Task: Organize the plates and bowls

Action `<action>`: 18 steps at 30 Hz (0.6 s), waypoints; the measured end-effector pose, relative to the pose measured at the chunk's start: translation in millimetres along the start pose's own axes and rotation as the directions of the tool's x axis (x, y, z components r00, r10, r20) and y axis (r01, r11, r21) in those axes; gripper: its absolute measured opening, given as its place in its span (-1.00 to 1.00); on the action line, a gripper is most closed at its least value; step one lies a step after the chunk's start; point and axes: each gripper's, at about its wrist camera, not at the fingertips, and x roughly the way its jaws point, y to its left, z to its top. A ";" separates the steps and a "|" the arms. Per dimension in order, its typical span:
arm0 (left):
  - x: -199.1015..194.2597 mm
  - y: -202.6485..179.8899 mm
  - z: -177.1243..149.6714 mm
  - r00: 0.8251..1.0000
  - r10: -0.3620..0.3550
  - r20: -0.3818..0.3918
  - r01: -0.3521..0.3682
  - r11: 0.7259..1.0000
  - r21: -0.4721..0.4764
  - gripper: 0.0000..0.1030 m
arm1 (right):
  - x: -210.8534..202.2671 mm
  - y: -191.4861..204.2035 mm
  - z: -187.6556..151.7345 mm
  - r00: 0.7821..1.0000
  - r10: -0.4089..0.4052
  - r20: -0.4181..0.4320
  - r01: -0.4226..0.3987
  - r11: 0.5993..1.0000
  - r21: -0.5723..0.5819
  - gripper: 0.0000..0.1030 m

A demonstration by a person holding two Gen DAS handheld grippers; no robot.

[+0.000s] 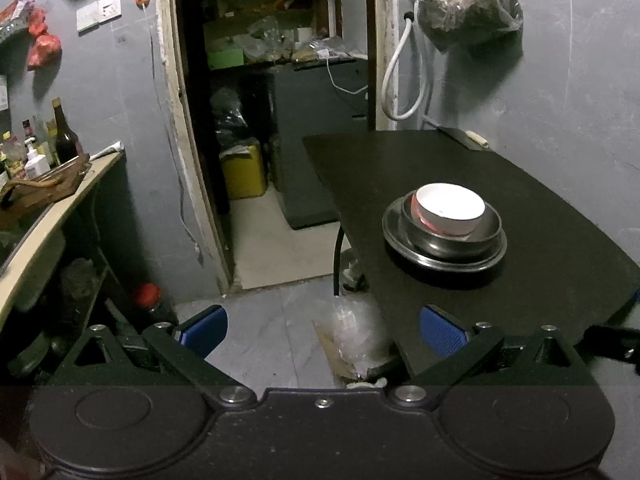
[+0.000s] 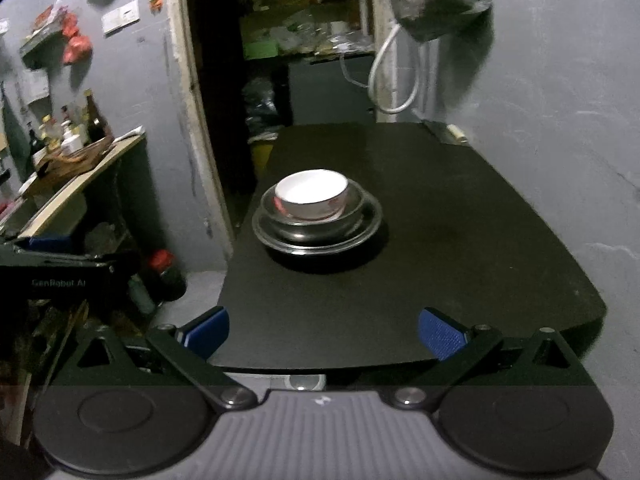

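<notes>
Sitting on the dark table (image 2: 440, 240), a white bowl (image 2: 312, 192) nests in a steel bowl (image 2: 352, 216) on a steel plate (image 2: 372, 224). Both the left tool (image 1: 324, 328) and right tool (image 2: 324, 332) are released, well apart from the stack.

On the table (image 2: 440, 240) stands a plate (image 2: 262, 227), in it a metal bowl (image 2: 356, 204), and in that a smaller bowl (image 2: 312, 188). Behind the table is a doorway (image 2: 280, 80); left of it, a counter (image 2: 80, 184) with bottles (image 2: 72, 128).
</notes>
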 end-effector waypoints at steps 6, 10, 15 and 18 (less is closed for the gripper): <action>-0.8 -3.0 -6.4 0.999 -0.051 -0.008 0.052 0.998 0.024 0.98 | -3.2 -2.5 -6.0 0.999 -0.028 -0.026 0.029 0.999 0.022 1.00; -1.6 -2.5 -11.3 0.998 -0.069 -0.015 0.069 0.997 0.032 0.98 | -3.1 -0.5 -10.0 0.999 -0.030 -0.042 0.031 0.999 0.023 1.00; -1.5 2.8 -15.0 0.998 -0.059 -0.026 0.060 0.998 0.029 0.98 | -2.1 3.6 -10.8 0.999 -0.024 -0.047 0.024 1.000 0.014 1.00; -1.6 4.9 -14.6 0.998 -0.057 -0.025 0.058 0.998 0.028 0.98 | -0.6 4.8 -10.2 0.999 -0.024 -0.049 0.025 1.000 0.016 1.00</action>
